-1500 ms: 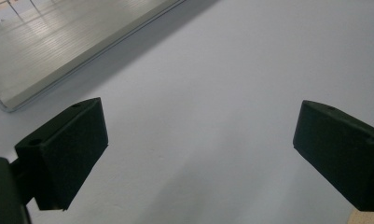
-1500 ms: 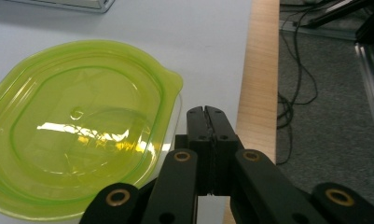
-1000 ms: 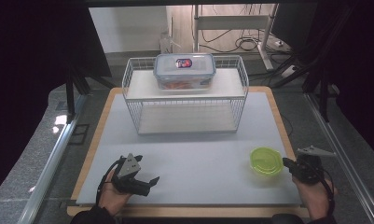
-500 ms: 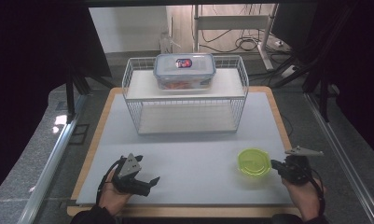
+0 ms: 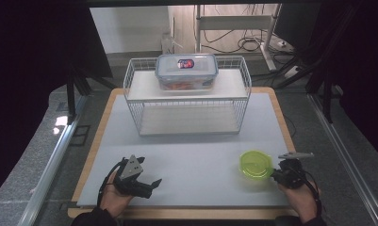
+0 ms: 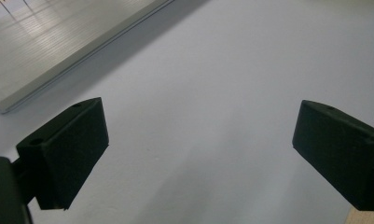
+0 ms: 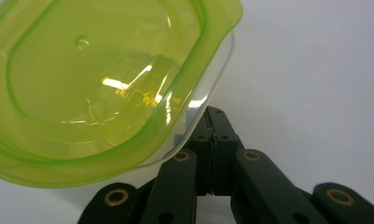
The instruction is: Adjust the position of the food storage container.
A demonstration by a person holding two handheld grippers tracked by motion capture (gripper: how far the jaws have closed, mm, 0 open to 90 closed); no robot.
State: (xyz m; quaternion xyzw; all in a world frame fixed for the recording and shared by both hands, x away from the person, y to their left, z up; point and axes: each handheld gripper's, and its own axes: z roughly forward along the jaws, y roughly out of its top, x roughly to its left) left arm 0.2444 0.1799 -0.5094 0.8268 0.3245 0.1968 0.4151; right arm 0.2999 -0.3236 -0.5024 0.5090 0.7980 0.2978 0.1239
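The right gripper (image 5: 274,174) is pinching the rim of the green container (image 5: 255,164), in front of the wire rack (image 5: 187,96). Keeping it level should be preventing slips. The left gripper (image 5: 151,184) is resting with jaws apart.

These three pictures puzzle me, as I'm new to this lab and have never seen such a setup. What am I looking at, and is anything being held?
A person sits at a table with a hand-held claw in each hand. The high view looks down from above; the other two pictures come from small cameras riding on each claw. The left claw rests open over the bare tabletop, its two black pads wide apart. The right claw is shut on the rim of a green see-through tub, seen close up in its own camera. Farther back stands a white wire rack with a lidded food box on top.
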